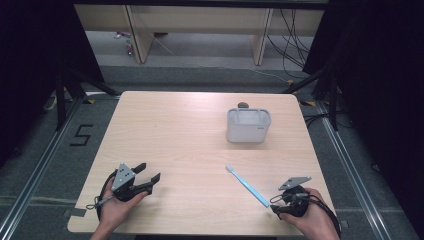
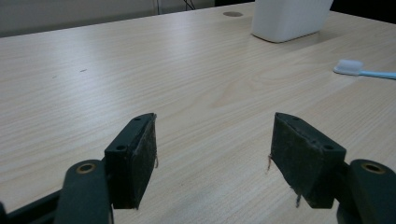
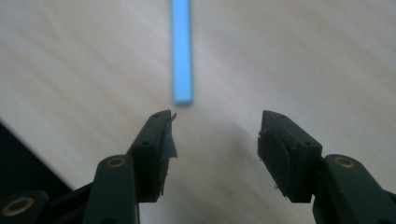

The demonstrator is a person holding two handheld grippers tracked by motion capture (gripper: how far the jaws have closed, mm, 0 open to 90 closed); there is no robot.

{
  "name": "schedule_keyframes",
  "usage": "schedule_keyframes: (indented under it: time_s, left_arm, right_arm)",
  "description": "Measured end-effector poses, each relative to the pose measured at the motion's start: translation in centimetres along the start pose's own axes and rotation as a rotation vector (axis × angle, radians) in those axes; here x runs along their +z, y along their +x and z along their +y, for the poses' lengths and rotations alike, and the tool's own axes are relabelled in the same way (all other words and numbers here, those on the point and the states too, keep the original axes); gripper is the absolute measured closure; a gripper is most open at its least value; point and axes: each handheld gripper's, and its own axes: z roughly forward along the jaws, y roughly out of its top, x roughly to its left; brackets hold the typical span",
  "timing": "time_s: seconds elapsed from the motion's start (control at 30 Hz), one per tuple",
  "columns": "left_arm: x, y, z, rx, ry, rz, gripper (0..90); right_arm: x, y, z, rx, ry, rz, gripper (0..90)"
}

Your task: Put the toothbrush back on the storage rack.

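— Blue toothbrush (image 1: 247, 186) on the pale wooden desk (image 1: 175, 135); where is it from the right tool (image 1: 279, 201)?

— Just ahead of it. The handle end lies a little beyond the tips, not between them, and the white bristle head points away from the tool. Its jaws stand wide apart, holding nothing.

— And the left tool (image 1: 150, 180)?

— Jaws spread too, empty, resting low over bare wood. The toothbrush is well off to its right, and the white bin (image 1: 248, 125) stands farther ahead on that same side.
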Motion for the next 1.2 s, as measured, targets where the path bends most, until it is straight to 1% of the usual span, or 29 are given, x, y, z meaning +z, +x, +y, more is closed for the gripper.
schedule_keyframes:
  time_s: [0.03, 0.07, 0.1, 0.17, 0.2, 0.23, 0.27, 0.37, 0.4, 0.43, 0.47, 0.5, 0.53, 0.57, 0.6, 0.67, 0.7, 0.77, 0.8, 0.87, 0.9, 0.93, 0.97, 1.0, 1.07, 1.1, 1.13, 1.17, 1.2]
  left_arm:
    - [0.0, 0.0, 0.0, 0.0, 0.0, 0.0, 30.7]
    - [0.0, -0.1, 0.0, 0.004, 0.005, -0.001, 30.6]
    - [0.0, -0.1, 0.0, 0.005, 0.005, -0.001, 30.7]
    - [0.0, -0.1, 0.0, 0.003, 0.006, -0.004, 30.7]
    - [0.1, -0.1, 0.0, 0.0, 0.001, -0.009, 30.6]
    - [0.1, -0.1, 0.0, 0.0, 0.001, -0.009, 30.7]
    - [0.0, -0.1, 0.0, -0.002, 0.005, -0.007, 30.7]
    - [-0.1, -0.1, 0.0, -0.006, 0.009, -0.008, 30.7]
    - [-0.1, -0.1, 0.0, -0.009, 0.007, -0.008, 30.7]
    - [-0.1, -0.1, 0.0, -0.008, 0.008, -0.009, 30.7]
    - [-0.1, -0.1, 0.0, -0.008, 0.009, -0.01, 30.7]
    - [-0.1, -0.1, 0.0, -0.008, 0.009, -0.01, 30.7]
    - [0.0, -0.1, 0.0, 0.0, 0.013, -0.009, 30.7]
    - [0.0, -0.1, 0.0, 0.0, 0.013, -0.009, 30.8]
    - [0.1, -0.2, 0.0, 0.005, 0.006, -0.014, 30.8]
    - [0.1, -0.2, 0.0, 0.008, 0.007, -0.013, 30.8]
    - [0.1, -0.2, 0.0, 0.009, 0.008, -0.013, 30.9]
    - [0.1, -0.3, 0.0, 0.012, 0.02, -0.008, 30.9]
    - [0.1, -0.3, 0.0, 0.012, 0.02, -0.008, 30.9]
    - [0.1, -0.3, 0.0, 0.013, 0.02, -0.008, 30.9]
    - [0.1, -0.3, 0.0, 0.013, 0.021, -0.008, 30.8]
    - [0.1, -0.3, 0.0, 0.014, 0.022, -0.008, 30.9]
    - [0.1, -0.3, 0.0, 0.015, 0.022, -0.008, 30.9]
    - [0.1, -0.4, 0.0, 0.023, 0.02, -0.009, 30.9]
    - [0.1, -0.4, 0.0, 0.023, 0.014, -0.013, 30.9]
    - [0.1, -0.5, 0.0, 0.027, 0.024, -0.009, 30.9]
    - [0.1, -0.5, 0.0, 0.028, 0.023, -0.009, 30.9]
    - [0.1, -0.5, 0.0, 0.029, 0.025, -0.01, 30.9]
    - [0.1, -0.5, 0.0, 0.029, 0.025, -0.009, 30.9]
  right_arm:
    - [0.0, 0.0, 0.0, 0.0, 0.0, 0.0, 45.3]
    - [-0.2, 0.1, -0.3, -0.027, 0.051, 0.021, 45.7]
    - [-0.3, 0.1, -0.4, -0.068, 0.062, 0.023, 46.4]
    - [-0.5, 0.3, -0.5, -0.107, 0.106, 0.023, 46.6]
    - [-0.6, 0.3, -0.5, -0.143, 0.125, 0.028, 46.9]
    - [-0.7, 0.5, -0.4, -0.137, 0.159, 0.016, 47.2]
    - [-0.8, 0.4, -0.4, -0.168, 0.179, 0.008, 47.5]
    - [-1.1, 0.5, -0.3, -0.203, 0.228, 0.009, 49.4]
    - [-1.1, 0.4, -0.3, -0.216, 0.243, 0.022, 49.5]
    - [-1.0, 0.4, -0.2, -0.215, 0.261, 0.028, 50.2]
    - [-0.9, 0.4, -0.2, -0.233, 0.271, 0.041, 50.8]
    - [-0.9, 0.4, -0.1, -0.223, 0.288, 0.044, 51.2]
    - [-0.8, 0.4, 0.0, -0.234, 0.305, 0.049, 51.9]
    - [-0.8, 0.4, 0.0, -0.234, 0.305, 0.049, 51.9]
    - [-0.7, 0.3, 0.2, -0.225, 0.325, 0.053, 53.4]
    - [-0.7, 0.3, 0.3, -0.227, 0.331, 0.059, 53.9]
    - [-0.6, 0.2, 0.6, -0.232, 0.344, 0.064, 54.6]
    - [-0.4, 0.1, 0.9, -0.224, 0.367, 0.044, 55.0]
    - [-0.4, 0.2, 1.0, -0.219, 0.367, 0.045, 55.3]
    - [-0.3, 0.1, 1.2, -0.23, 0.36, 0.048, 55.6]
    - [-0.1, 0.0, 1.3, -0.225, 0.368, 0.054, 55.9]
    - [0.0, 0.2, 1.6, -0.2, 0.381, 0.043, 56.3]
    - [0.0, 0.2, 1.6, -0.2, 0.381, 0.043, 56.3]
    - [0.2, 0.0, 1.9, -0.226, 0.378, 0.054, 56.7]
    - [0.2, 0.1, 2.0, -0.218, 0.378, 0.056, 56.8]
    - [0.2, 0.5, 2.2, -0.188, 0.391, 0.035, 56.8]
    - [0.1, 0.6, 2.4, -0.187, 0.385, 0.043, 56.8]
    - [0.1, 0.9, 2.6, -0.167, 0.396, 0.031, 56.9]
    - [0.2, 0.7, 2.7, -0.191, 0.395, 0.039, 56.9]
